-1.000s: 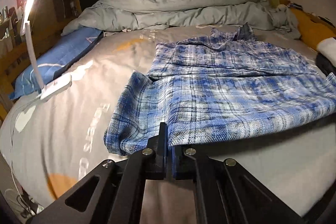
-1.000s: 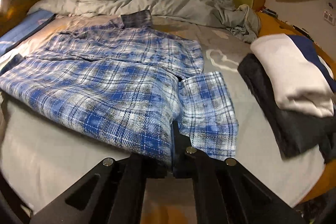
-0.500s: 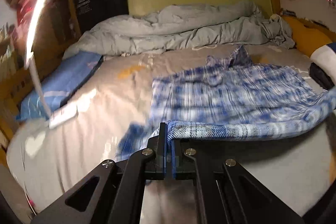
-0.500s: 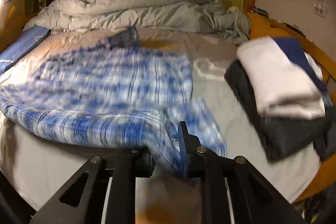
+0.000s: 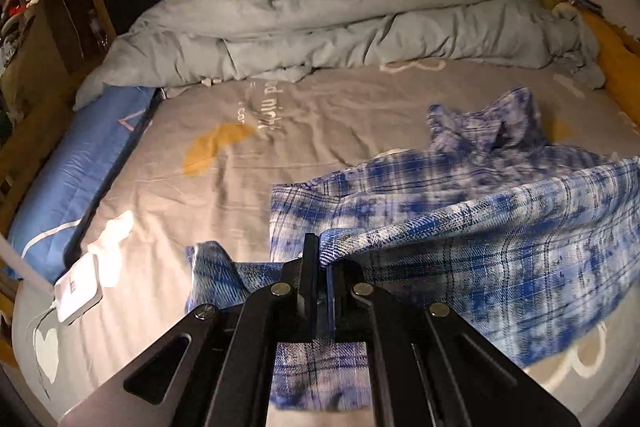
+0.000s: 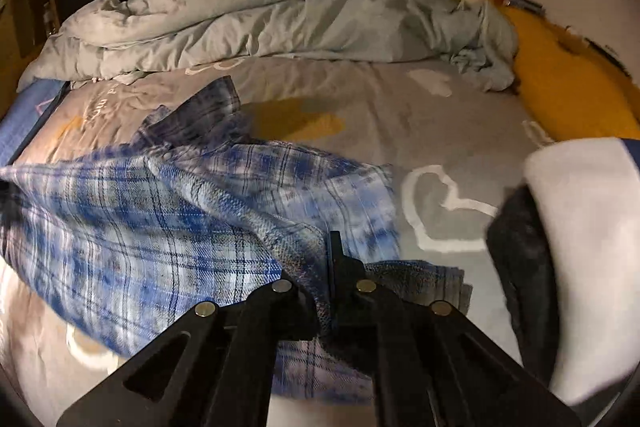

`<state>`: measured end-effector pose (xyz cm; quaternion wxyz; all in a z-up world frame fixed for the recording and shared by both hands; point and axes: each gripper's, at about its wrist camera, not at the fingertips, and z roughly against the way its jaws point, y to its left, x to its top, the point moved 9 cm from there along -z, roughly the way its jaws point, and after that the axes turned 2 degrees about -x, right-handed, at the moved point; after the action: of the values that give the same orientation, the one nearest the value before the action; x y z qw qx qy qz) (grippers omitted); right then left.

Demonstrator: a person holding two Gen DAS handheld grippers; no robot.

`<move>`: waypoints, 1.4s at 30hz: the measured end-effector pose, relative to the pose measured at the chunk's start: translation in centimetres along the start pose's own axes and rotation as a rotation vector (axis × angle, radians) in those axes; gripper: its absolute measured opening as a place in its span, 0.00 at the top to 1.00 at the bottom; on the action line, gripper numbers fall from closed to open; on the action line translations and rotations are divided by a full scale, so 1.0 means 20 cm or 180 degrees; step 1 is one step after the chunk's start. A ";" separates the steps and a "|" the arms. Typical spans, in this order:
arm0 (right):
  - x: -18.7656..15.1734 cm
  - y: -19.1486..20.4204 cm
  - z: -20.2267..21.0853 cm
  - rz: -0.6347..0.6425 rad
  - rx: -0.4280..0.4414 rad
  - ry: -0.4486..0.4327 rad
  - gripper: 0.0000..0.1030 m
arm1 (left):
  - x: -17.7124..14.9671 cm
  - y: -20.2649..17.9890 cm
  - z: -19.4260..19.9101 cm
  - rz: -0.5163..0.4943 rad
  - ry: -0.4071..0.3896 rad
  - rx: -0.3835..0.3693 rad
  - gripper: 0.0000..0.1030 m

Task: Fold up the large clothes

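A blue and white plaid shirt (image 5: 472,227) lies across the grey bed sheet (image 5: 320,131), its collar toward the headboard. My left gripper (image 5: 319,259) is shut on the shirt's near left hem corner and holds it raised above the bed. My right gripper (image 6: 326,259) is shut on the near right hem corner of the shirt (image 6: 160,211), also raised. The lifted hem hangs between the two grippers and drapes over the shirt's middle. The sleeve ends sag below each gripper.
A crumpled grey duvet (image 5: 340,23) fills the head of the bed. A blue pillow (image 5: 76,167) and a white lamp base (image 5: 78,293) lie at the left. A stack of folded white and dark clothes (image 6: 576,247) sits at the right, beside an orange cushion (image 6: 568,87).
Both grippers have lifted the shirt's near hem off the bed and carried it forward toward the collar. The shirt's lower half now folds up over its middle.
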<state>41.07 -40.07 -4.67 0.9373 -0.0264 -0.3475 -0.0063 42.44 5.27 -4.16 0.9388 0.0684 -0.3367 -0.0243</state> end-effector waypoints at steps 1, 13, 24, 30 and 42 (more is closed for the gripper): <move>0.01 0.00 -0.03 -0.0008 0.0004 0.0021 0.97 | 0.01 0.00 -0.03 -0.0001 0.0008 0.0015 0.96; 0.15 0.04 -0.40 -0.0070 0.0041 0.0245 0.97 | 0.16 -0.02 -0.40 0.0069 0.0128 0.0092 0.96; 0.15 0.02 -0.58 -0.0134 0.0095 0.0193 0.92 | 0.12 -0.04 -0.58 0.0134 -0.0020 0.0065 0.96; 0.25 -0.12 -0.40 -0.0084 -0.0356 -0.0238 0.21 | 0.20 0.01 -0.37 0.0153 -0.0374 -0.0013 0.68; 0.39 -0.25 0.24 -0.0456 -0.0182 -0.0973 0.01 | 0.27 0.10 0.23 0.0127 -0.1120 0.0065 0.00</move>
<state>43.62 -44.66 4.24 0.8695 -0.0289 -0.4867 -0.0789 43.76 6.32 3.00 0.8649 0.0660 -0.4973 -0.0139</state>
